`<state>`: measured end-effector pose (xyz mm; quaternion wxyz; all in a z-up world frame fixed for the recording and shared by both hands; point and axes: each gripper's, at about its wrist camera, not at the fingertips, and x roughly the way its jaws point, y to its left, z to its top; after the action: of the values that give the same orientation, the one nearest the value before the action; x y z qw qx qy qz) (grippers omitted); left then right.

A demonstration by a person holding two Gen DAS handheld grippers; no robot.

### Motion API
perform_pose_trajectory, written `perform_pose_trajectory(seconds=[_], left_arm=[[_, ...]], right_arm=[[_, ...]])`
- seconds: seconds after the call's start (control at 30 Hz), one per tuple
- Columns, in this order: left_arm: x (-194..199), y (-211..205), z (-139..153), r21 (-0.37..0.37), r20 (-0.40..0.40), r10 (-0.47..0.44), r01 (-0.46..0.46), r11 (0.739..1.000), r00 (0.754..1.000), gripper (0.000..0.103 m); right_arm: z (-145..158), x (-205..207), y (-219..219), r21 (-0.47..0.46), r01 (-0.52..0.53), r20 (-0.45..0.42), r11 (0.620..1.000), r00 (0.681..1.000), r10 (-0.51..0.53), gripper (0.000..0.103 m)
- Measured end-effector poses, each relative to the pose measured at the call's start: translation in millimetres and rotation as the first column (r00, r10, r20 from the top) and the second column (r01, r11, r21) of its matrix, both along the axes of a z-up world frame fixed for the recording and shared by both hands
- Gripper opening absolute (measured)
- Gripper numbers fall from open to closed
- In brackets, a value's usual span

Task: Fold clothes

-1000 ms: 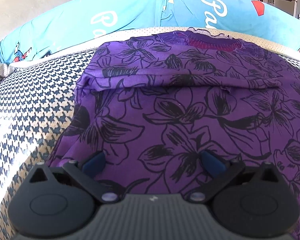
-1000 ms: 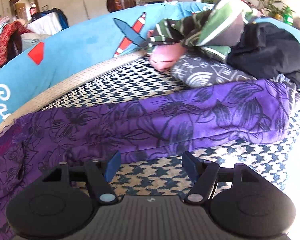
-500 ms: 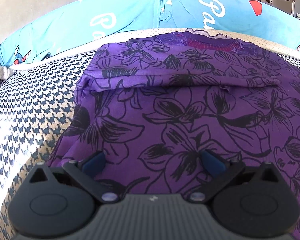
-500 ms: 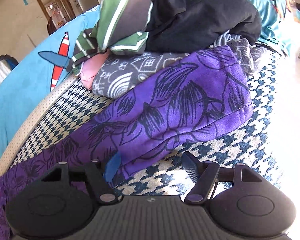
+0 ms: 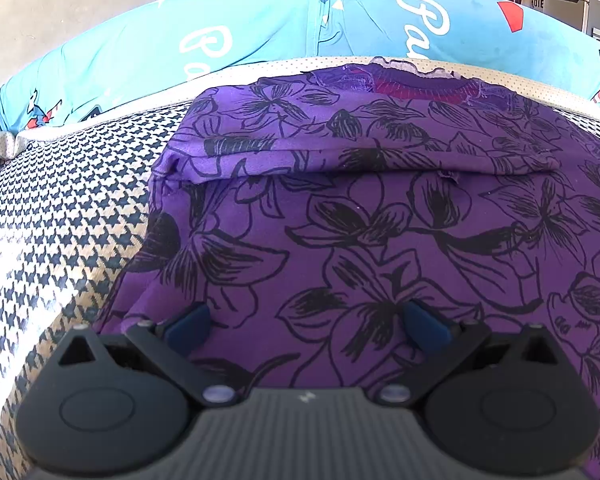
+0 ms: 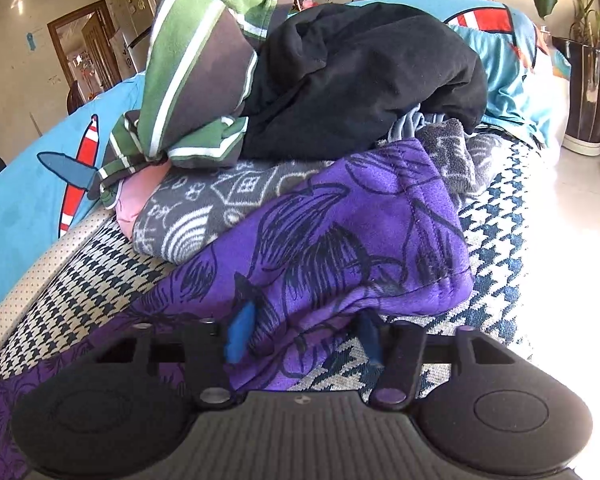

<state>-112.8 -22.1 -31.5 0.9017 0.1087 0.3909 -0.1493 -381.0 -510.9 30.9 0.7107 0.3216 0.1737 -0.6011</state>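
A purple garment (image 5: 380,216) with black flower outlines lies spread on the houndstooth sofa seat (image 5: 60,216), its far part folded over. My left gripper (image 5: 306,326) hovers low over the garment's near part, open, with its blue pads (image 5: 188,326) wide apart and nothing pinched. In the right wrist view the garment's end (image 6: 360,248) rests against a clothes pile. My right gripper (image 6: 304,334) is at the hem there. Its jaws are closing, with bunched purple cloth between the pads (image 6: 240,332), which press on it.
A pile of clothes sits just behind the garment's end: a grey patterned blanket (image 6: 204,208), a black garment (image 6: 360,80), a green striped one (image 6: 192,60) and something pink (image 6: 136,200). Blue printed cushions (image 5: 260,28) line the sofa back. The floor (image 6: 572,216) drops off to the right.
My right gripper slid along to the garment's end by the pile, rolled, and its jaws narrowed onto the hem. The left gripper stayed still.
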Motion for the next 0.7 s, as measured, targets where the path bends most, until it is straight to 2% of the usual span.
perform_pose_trajectory(seconds=[0.03,0.17,0.27,0.43,0.7], left_arm=[[0.0,0.0,0.0,0.000,0.000,0.001,-0.001,1.000,1.000,0.103],[3.2,0.2,1.8,-0.001,-0.020,0.010,-0.010,1.000,1.000,0.103],[8.5,-1.0,6.3,0.009,-0.057,0.021,-0.020,1.000,0.998,0.103],[17.9,-5.0,17.7,0.032,-0.118,0.011,-0.007,0.999,0.993,0.103],[36.2,-4.0,52.7,0.009,-0.097,-0.061,0.062,0.998,0.993,0.103]], right_arm=[[0.6,-0.2,-0.6,0.003,-0.010,0.009,1.000,1.000,0.010,0.018],[12.0,5.7,10.5,-0.062,-0.027,-0.010,0.998,1.000,0.026,0.012],[26.7,14.6,22.8,-0.145,-0.066,-0.016,0.987,0.998,0.064,0.010],[50.4,41.2,46.4,-0.237,-0.184,0.005,0.954,0.982,0.190,0.010],[70.6,97.3,88.3,-0.303,-0.368,0.025,0.879,0.919,0.394,0.010]])
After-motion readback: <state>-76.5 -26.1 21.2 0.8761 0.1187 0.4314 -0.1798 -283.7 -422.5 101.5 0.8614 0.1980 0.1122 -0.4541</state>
